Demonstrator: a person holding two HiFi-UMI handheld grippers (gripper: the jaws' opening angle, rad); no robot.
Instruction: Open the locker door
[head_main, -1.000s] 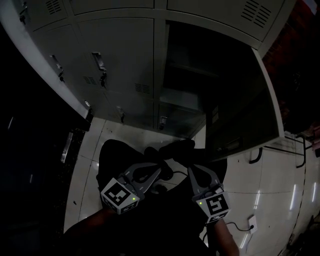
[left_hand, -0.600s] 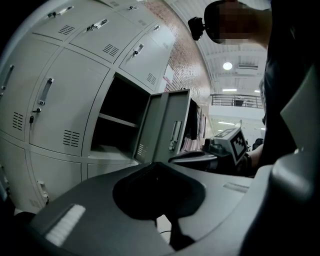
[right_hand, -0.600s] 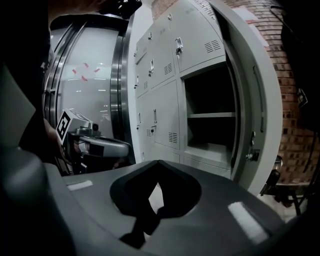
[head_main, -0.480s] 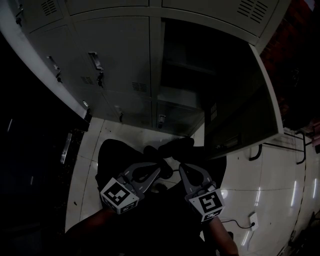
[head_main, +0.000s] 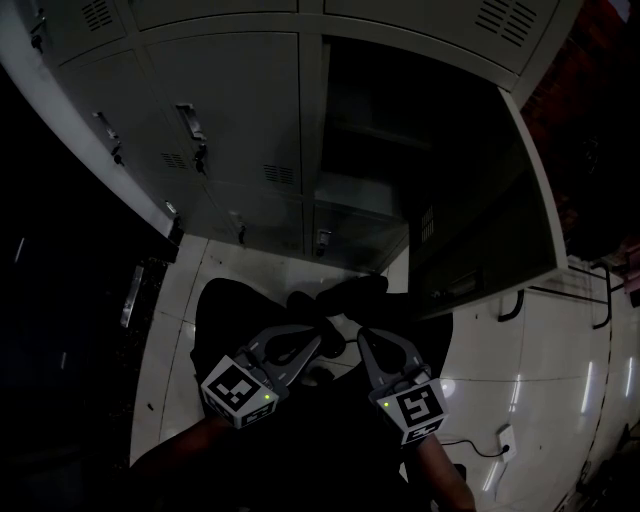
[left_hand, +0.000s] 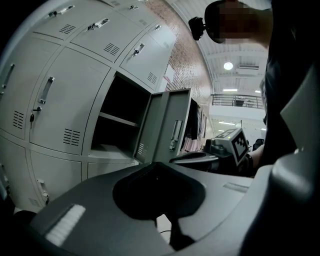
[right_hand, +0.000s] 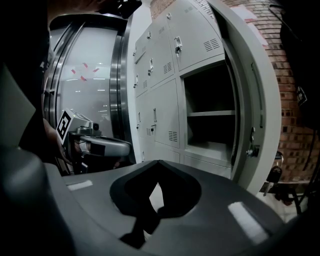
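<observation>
The grey locker bank (head_main: 240, 110) fills the top of the head view. One compartment (head_main: 400, 130) stands open, dark inside with a shelf, and its door (head_main: 490, 230) is swung out to the right. The left gripper view shows the same open compartment (left_hand: 120, 125) and door (left_hand: 170, 125); the right gripper view shows them too, compartment (right_hand: 210, 115) and door (right_hand: 255, 100). My left gripper (head_main: 320, 336) and right gripper (head_main: 362, 336) hang low side by side, well below and clear of the door. Both are shut with nothing between their jaws.
Closed locker doors with handles (head_main: 195, 125) lie left of the open one. Below is white tiled floor (head_main: 540, 360) with a cable and a socket (head_main: 503, 440). The person's dark legs and shoes (head_main: 340, 295) lie under the grippers. A dark cabinet (head_main: 70, 330) stands at left.
The right gripper has shifted left, closer to the left gripper, and has held still for the last half second. The left gripper and the door have not moved.
</observation>
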